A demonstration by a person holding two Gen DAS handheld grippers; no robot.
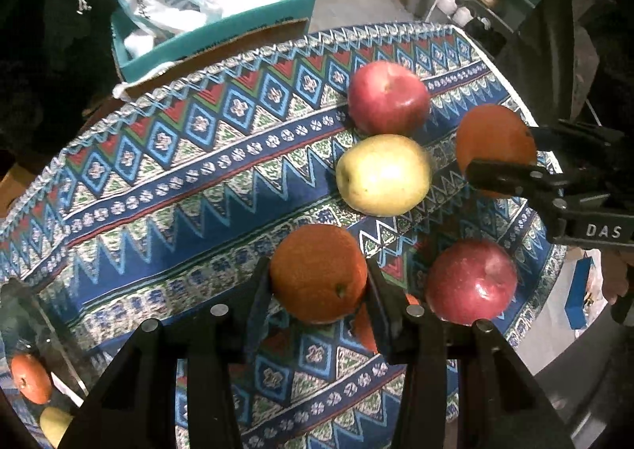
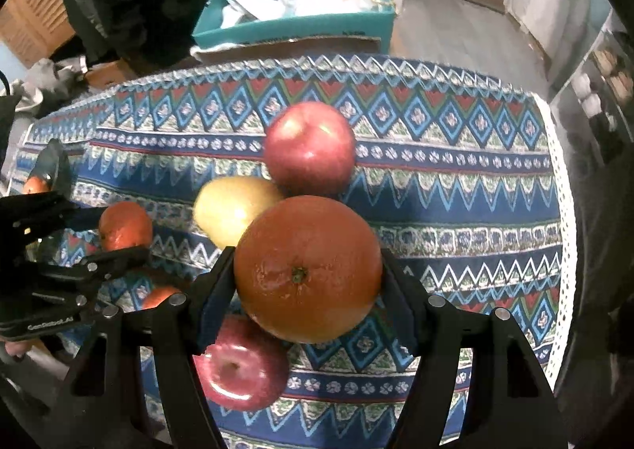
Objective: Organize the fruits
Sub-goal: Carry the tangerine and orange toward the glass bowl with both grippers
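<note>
- Orange peel fills the gap in both grippers: the left gripper is clamped on a small orange, a finger pressed to each side.
- Larger, the big orange sits gripped the same way in the right gripper, stem end facing the camera.
- Both oranges appear to be held just above the desk, which is covered by a blue, red and green patterned cloth.
- On the cloth lie 3 fruits: a far red apple, a yellow apple touching it, and a near red apple close by.
- In the right wrist view the yellow apple lies between the 2 red ones, partly hidden behind the big orange.
- Beyond the far edge of the desk stands a teal box stuffed with white bags.
</note>
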